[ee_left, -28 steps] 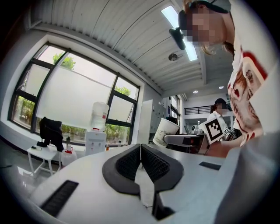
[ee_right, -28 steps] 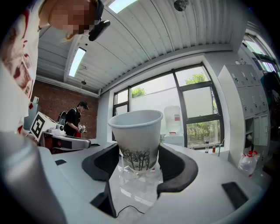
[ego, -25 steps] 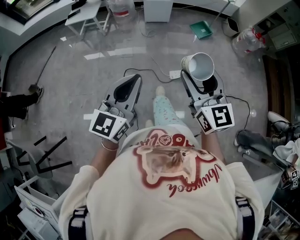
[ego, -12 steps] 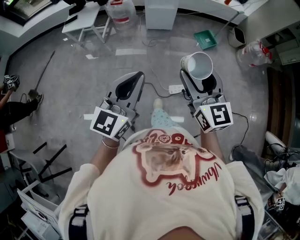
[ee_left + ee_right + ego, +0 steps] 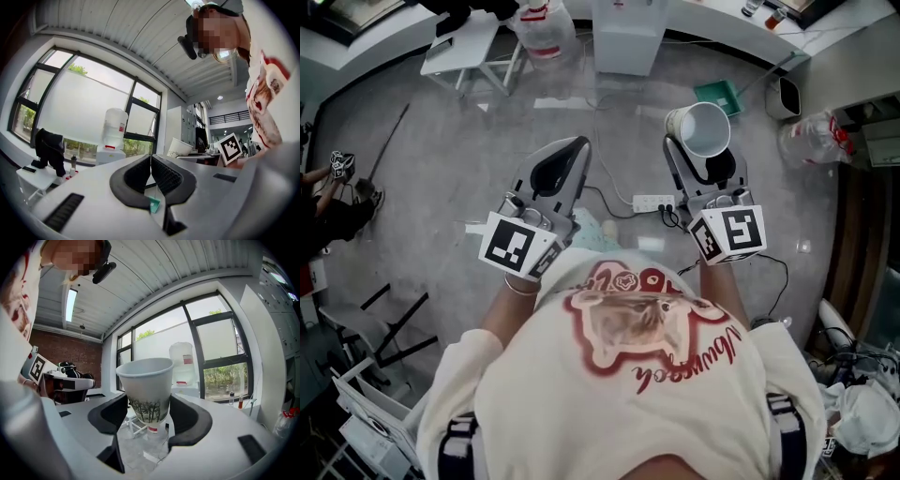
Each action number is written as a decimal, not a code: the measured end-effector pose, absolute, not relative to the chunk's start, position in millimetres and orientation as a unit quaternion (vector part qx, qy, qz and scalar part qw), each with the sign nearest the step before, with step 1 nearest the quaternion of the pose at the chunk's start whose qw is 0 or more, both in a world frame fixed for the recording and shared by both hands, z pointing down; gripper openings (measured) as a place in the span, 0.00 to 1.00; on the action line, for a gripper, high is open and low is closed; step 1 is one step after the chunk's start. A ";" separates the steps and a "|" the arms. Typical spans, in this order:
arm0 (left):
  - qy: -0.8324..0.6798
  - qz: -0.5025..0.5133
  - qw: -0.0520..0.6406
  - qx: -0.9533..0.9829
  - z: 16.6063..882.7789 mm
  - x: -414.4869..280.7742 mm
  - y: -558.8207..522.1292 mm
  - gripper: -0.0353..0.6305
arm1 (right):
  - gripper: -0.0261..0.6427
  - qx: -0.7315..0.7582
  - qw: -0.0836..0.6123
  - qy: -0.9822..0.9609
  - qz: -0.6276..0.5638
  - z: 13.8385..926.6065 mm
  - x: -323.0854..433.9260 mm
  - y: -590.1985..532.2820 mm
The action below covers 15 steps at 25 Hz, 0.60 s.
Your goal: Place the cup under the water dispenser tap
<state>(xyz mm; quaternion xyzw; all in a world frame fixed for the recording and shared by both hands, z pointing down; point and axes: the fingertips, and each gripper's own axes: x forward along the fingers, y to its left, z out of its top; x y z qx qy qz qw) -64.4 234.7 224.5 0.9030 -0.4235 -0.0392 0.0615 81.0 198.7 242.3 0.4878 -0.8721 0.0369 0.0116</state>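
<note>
Cup (image 5: 149, 389): white paper, tree print low on its wall, upright, mouth up. It was clamped by its lower half between the jaws of the right claw (image 5: 149, 405), held out ahead of the person, in the air above the floor (image 5: 487, 159). Left claw (image 5: 150, 171): jaws together save a hairline slit, nothing between them; carried beside the right one.

Water dispenser (image 5: 111, 149), bottle on top, stood at the far edge of the floor under the window, next to a small white table (image 5: 473, 37), well apart from the cup. Tap too small to make out.

Step, as judged: carry phase. Grasp done, placing not begun. Next move would call for closing on the dispenser, finding the tap, and setting the cup upright beneath it before the jaws part. Thin paper wall: probably easy to crush or tip.
</note>
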 end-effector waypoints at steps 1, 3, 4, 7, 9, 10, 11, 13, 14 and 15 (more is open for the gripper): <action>-0.426 -0.036 0.064 0.902 228.3 -66.6 227.2 0.09 | 0.47 0.486 0.014 -0.873 0.038 245.7 79.7 190.5; -0.430 -0.034 0.070 0.900 234.6 -70.5 208.8 0.09 | 0.47 0.484 0.017 -0.874 0.042 252.4 76.9 170.4; -0.429 -0.035 0.073 0.900 237.5 -71.8 198.7 0.09 | 0.47 0.484 0.017 -0.874 0.045 255.5 75.3 159.7; -0.418 -0.029 0.075 0.905 247.9 -74.8 165.4 0.09 | 0.47 0.492 0.022 -0.870 0.043 262.9 70.5 127.3; -0.408 -0.029 0.073 0.910 253.8 -78.1 136.2 0.09 | 0.47 0.499 0.033 -0.866 0.033 267.1 67.5 100.8; -0.404 -0.030 0.074 0.911 256.3 -79.9 118.8 0.09 | 0.47 0.503 0.038 -0.863 0.031 269.6 66.8 85.2; -0.401 -0.032 0.075 0.913 258.1 -81.5 100.0 0.09 | 0.47 0.509 0.041 -0.859 0.030 272.4 66.9 68.3; -0.394 -0.036 0.076 0.915 259.0 -82.9 59.4 0.09 | 0.47 0.524 0.044 -0.850 0.029 276.6 68.4 31.3; -0.388 -0.037 0.074 0.918 259.0 -82.3 37.6 0.09 | 0.47 0.531 0.044 -0.846 0.026 277.7 69.2 10.9; -0.381 -0.035 0.070 0.921 259.4 -81.1 14.8 0.09 | 0.47 0.537 0.043 -0.842 0.024 278.4 69.9 -11.0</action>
